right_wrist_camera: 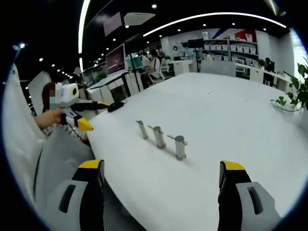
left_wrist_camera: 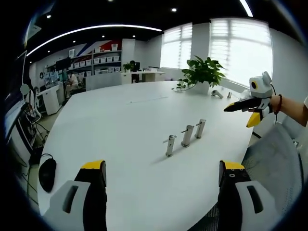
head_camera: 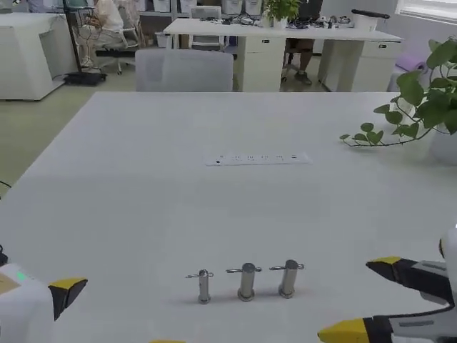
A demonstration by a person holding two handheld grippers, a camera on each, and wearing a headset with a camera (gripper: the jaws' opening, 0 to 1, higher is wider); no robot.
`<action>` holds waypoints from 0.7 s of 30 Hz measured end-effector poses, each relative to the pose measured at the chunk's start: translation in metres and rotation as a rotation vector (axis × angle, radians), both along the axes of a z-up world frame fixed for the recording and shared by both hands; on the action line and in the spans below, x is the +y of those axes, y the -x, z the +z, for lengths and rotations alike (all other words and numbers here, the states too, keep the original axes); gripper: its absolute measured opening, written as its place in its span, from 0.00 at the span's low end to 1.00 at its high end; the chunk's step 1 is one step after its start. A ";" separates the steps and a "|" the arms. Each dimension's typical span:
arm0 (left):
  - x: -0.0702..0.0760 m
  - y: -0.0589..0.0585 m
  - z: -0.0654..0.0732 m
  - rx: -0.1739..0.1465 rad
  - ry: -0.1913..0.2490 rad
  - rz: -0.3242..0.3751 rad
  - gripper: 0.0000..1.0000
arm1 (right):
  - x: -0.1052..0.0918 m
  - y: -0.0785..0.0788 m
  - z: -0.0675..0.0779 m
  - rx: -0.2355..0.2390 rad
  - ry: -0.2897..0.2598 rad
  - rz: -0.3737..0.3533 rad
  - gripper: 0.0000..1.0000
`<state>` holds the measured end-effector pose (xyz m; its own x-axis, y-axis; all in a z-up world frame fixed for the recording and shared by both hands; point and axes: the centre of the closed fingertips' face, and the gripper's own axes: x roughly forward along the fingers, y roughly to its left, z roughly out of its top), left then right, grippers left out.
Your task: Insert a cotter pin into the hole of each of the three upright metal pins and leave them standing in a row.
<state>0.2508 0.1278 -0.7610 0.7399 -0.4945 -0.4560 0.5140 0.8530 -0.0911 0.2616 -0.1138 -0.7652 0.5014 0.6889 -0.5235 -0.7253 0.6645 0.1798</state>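
Three upright metal pins (head_camera: 204, 286) (head_camera: 247, 281) (head_camera: 288, 278) stand in a row near the white table's front edge, each with a cotter pin through its top. My left gripper (head_camera: 118, 313) is open at the lower left, apart from the row. Open and empty too, my right gripper (head_camera: 363, 297) sits at the lower right. The left gripper view has its own jaws spread wide around the row (left_wrist_camera: 186, 136), with the right gripper (left_wrist_camera: 245, 108) beyond it. In the right gripper view the pins (right_wrist_camera: 159, 137) stand between wide jaws, and the left gripper (right_wrist_camera: 82, 113) is off the table's edge.
A socket strip (head_camera: 257, 158) lies flush in the table's middle. A leafy plant (head_camera: 421, 107) reaches in at the right edge. A grey chair (head_camera: 184, 69) stands behind the far side. A black mouse (left_wrist_camera: 47, 174) lies near the table's corner.
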 end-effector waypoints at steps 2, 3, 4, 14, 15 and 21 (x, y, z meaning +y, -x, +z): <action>-0.001 0.002 0.001 -0.001 0.007 0.002 0.97 | 0.000 0.001 -0.001 0.000 0.003 0.000 1.00; -0.001 0.004 0.001 -0.001 0.007 0.003 0.97 | -0.001 0.002 -0.002 0.002 0.011 -0.004 1.00; -0.002 0.005 0.000 -0.002 0.004 0.001 0.97 | -0.002 0.002 -0.003 0.002 0.014 -0.008 1.00; -0.002 0.006 -0.002 0.004 -0.007 -0.003 0.97 | -0.006 0.008 -0.009 -0.002 0.043 -0.021 1.00; -0.003 0.006 -0.002 0.004 -0.005 -0.005 0.96 | -0.006 0.007 -0.008 -0.012 0.041 -0.030 0.99; -0.004 0.006 -0.002 0.003 0.000 -0.008 0.95 | -0.006 0.008 -0.008 -0.021 0.054 -0.026 0.97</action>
<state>0.2446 0.1239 -0.7627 0.7346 -0.5005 -0.4580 0.5206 0.8488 -0.0925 0.2538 -0.1198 -0.7734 0.5300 0.6469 -0.5483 -0.7111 0.6913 0.1282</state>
